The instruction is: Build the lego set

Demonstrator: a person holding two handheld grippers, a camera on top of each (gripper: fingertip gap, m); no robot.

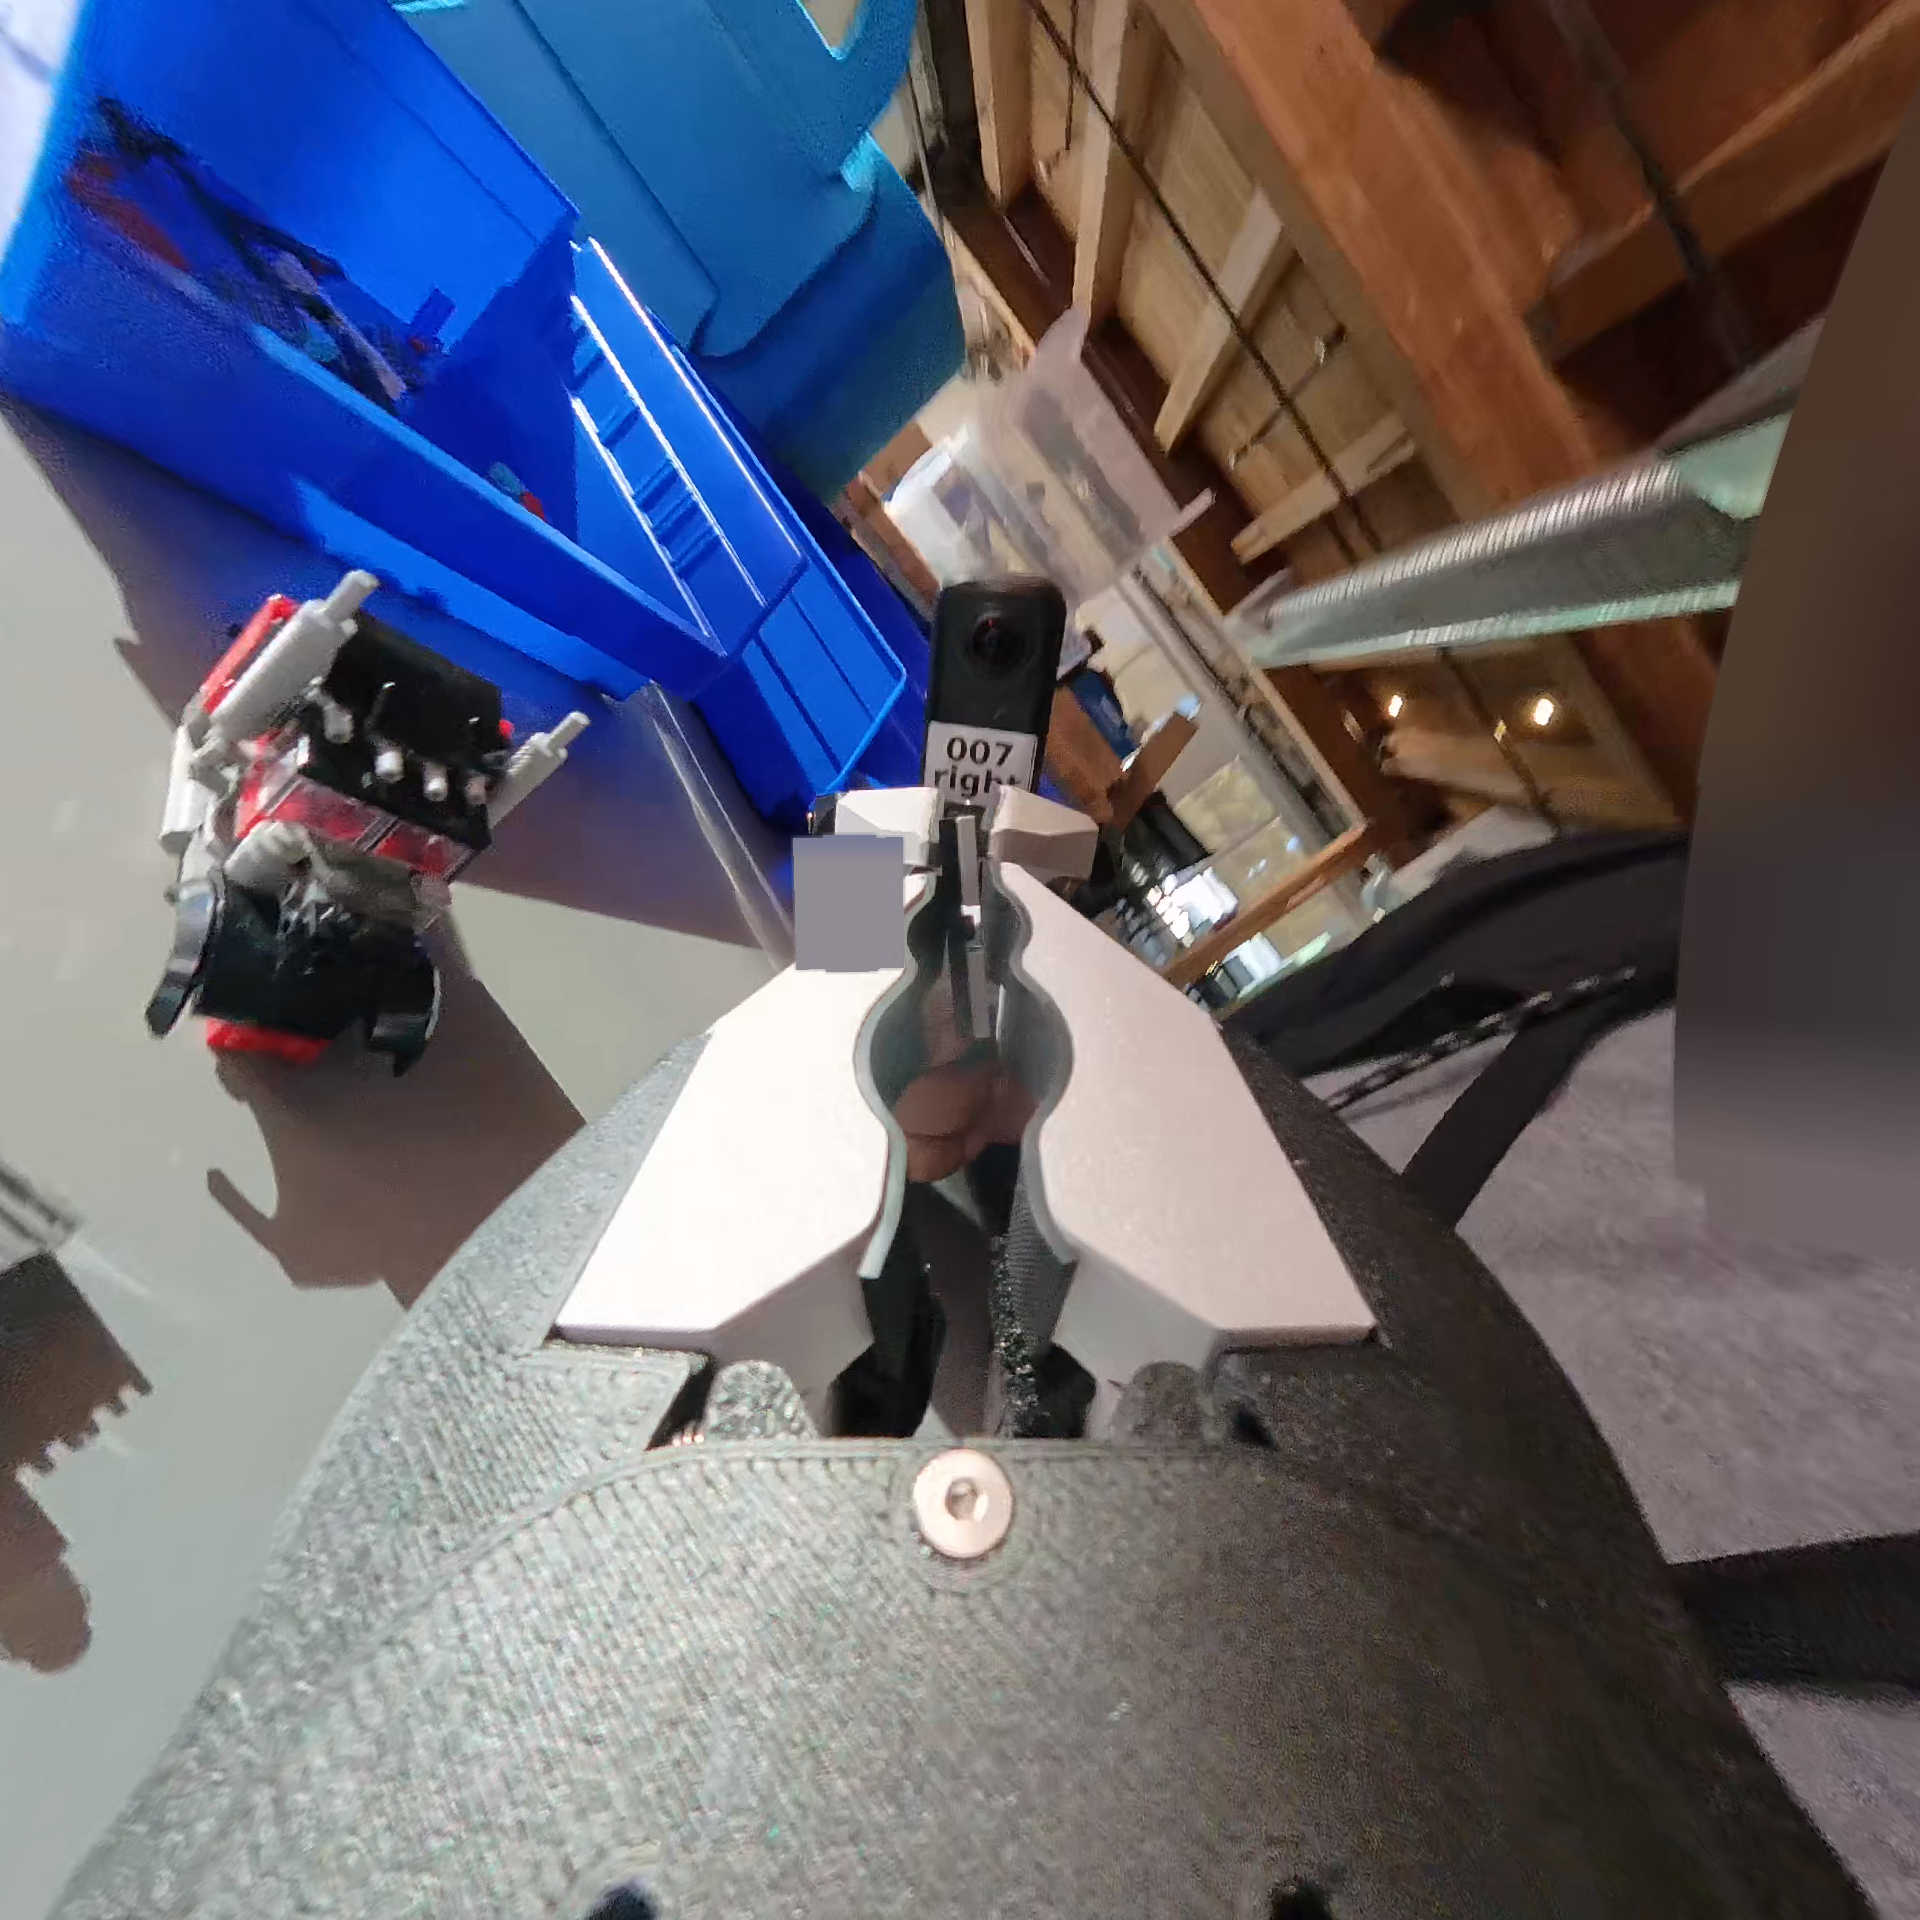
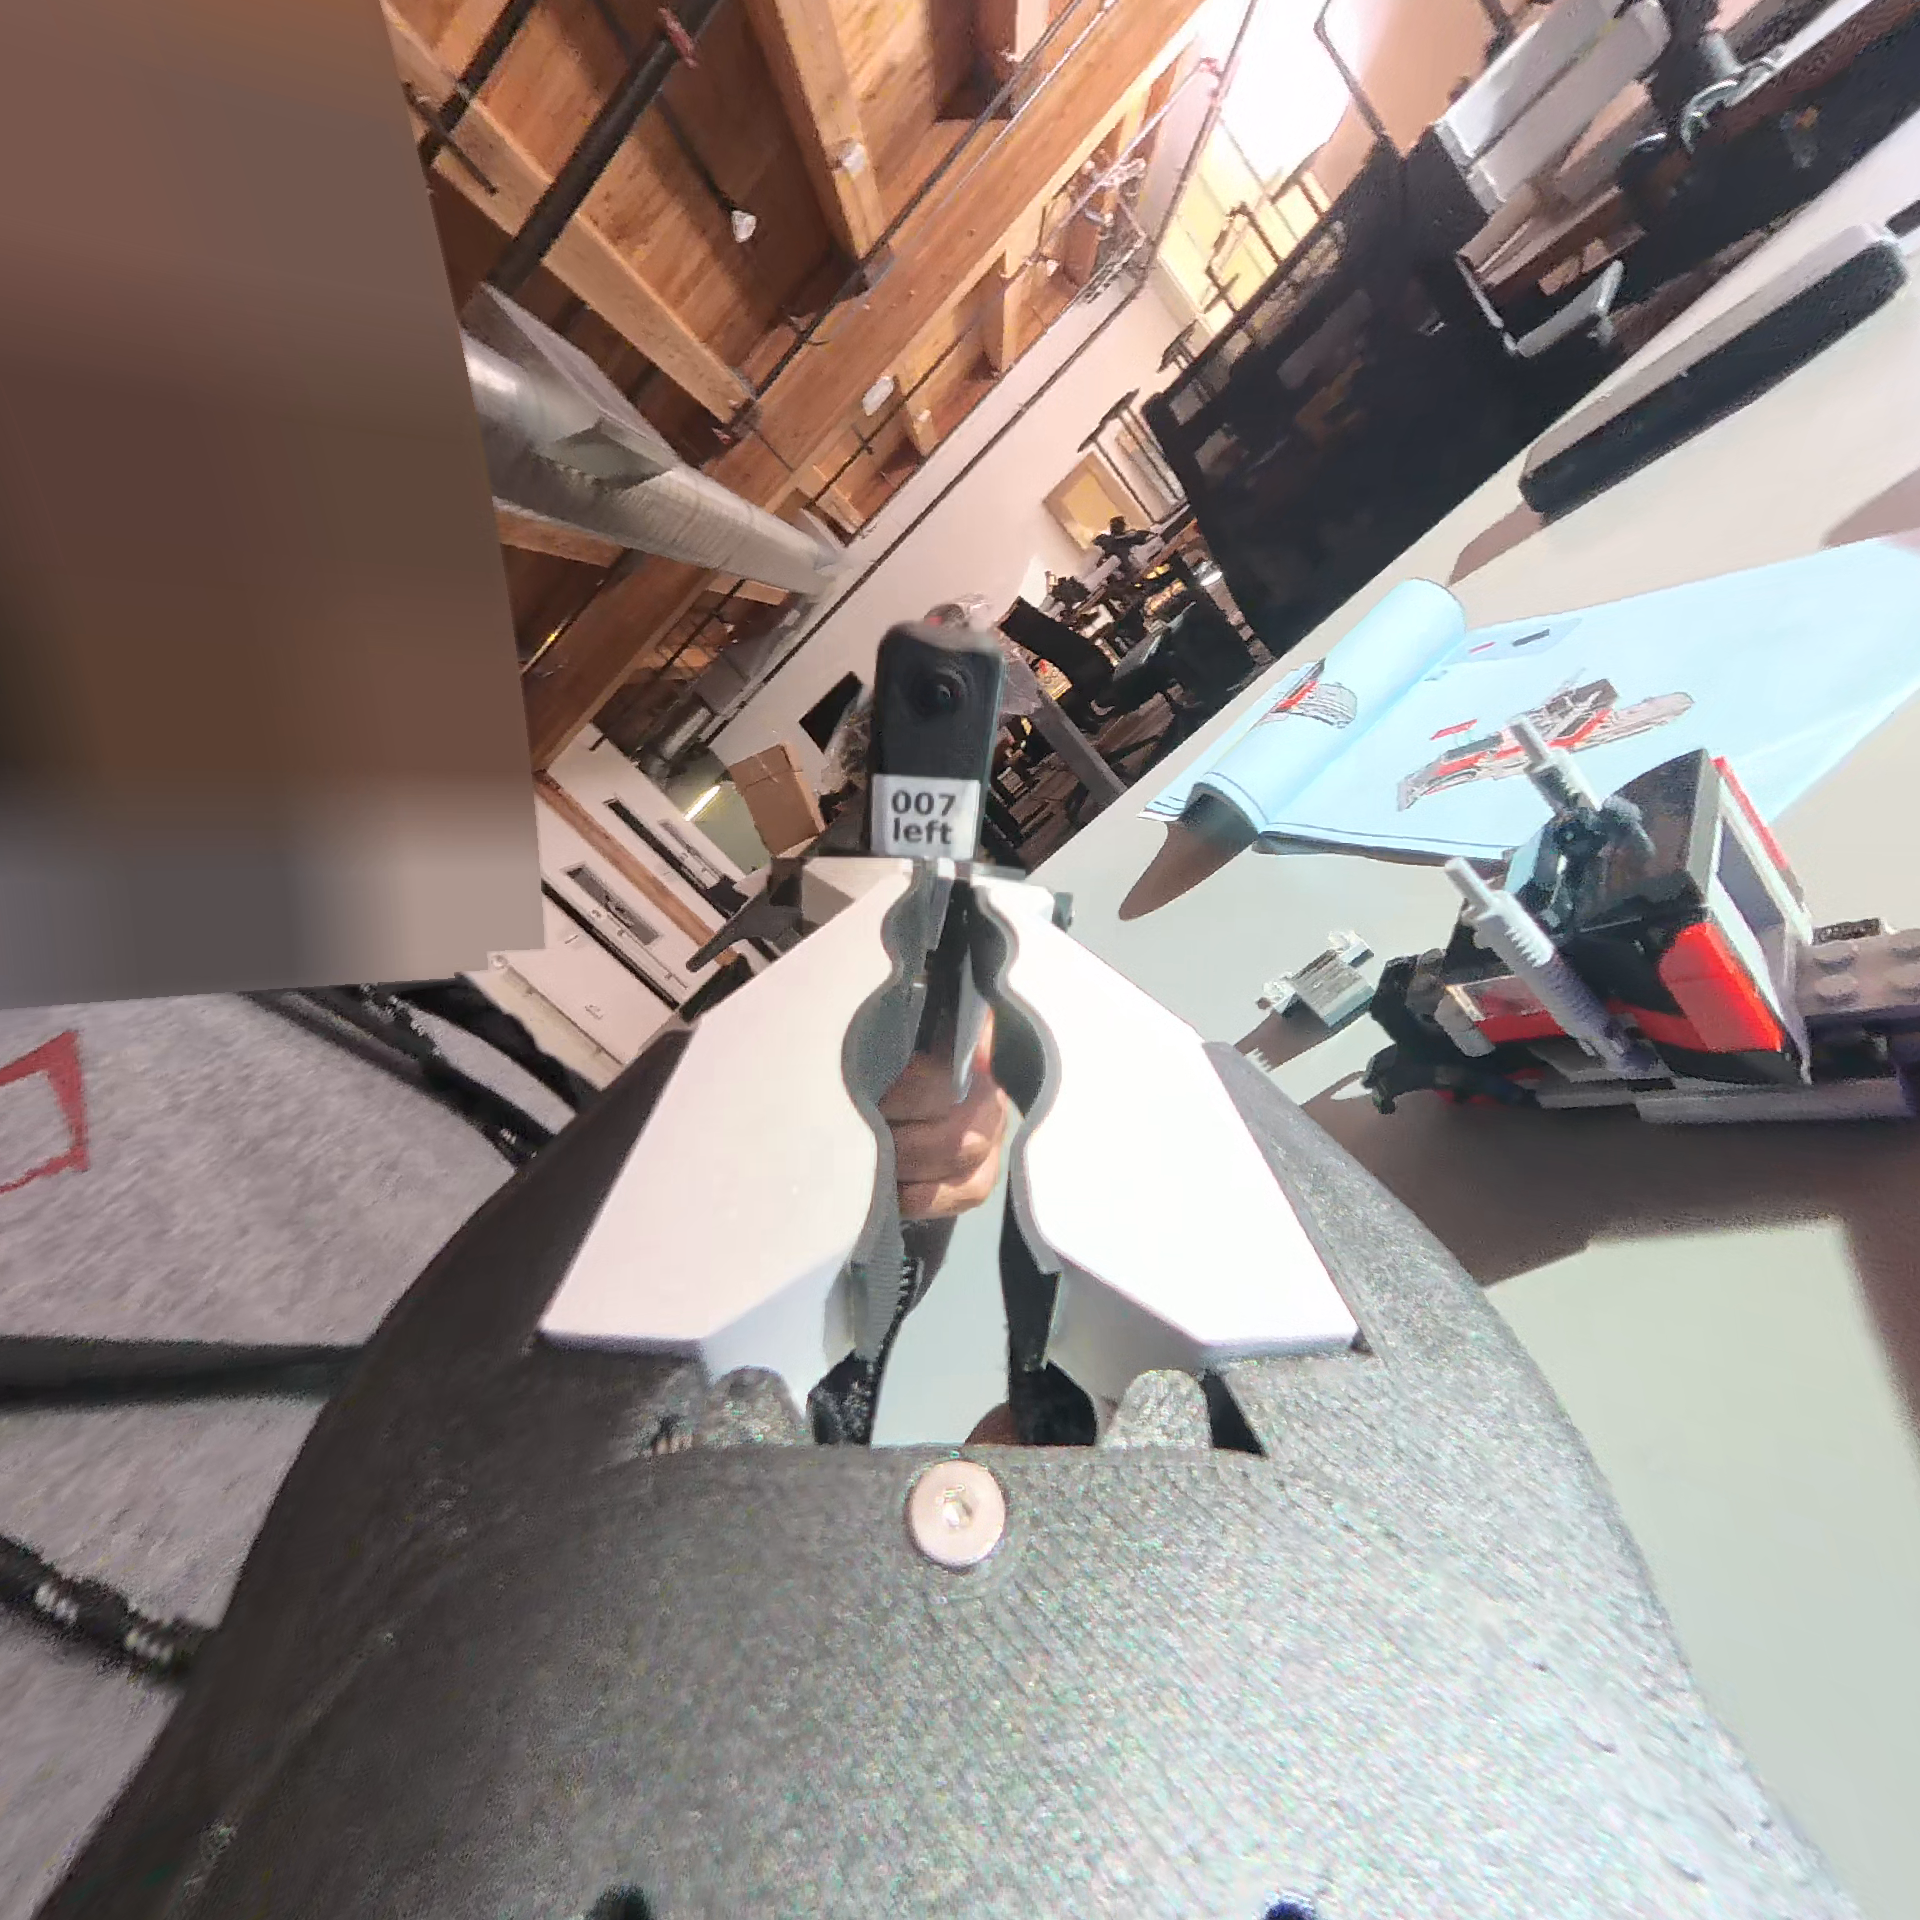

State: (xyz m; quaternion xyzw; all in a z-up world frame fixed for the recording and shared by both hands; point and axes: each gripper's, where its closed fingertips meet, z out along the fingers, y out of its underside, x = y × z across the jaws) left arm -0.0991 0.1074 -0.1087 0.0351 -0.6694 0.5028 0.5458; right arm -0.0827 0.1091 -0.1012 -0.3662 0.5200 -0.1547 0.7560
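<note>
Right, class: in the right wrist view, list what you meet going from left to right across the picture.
Blurred patch, grey sleeve → silver duct → left gripper facing the right gripper → small grey piece on the table → open light-blue instruction booklet → red-and-black Lego model.
</note>
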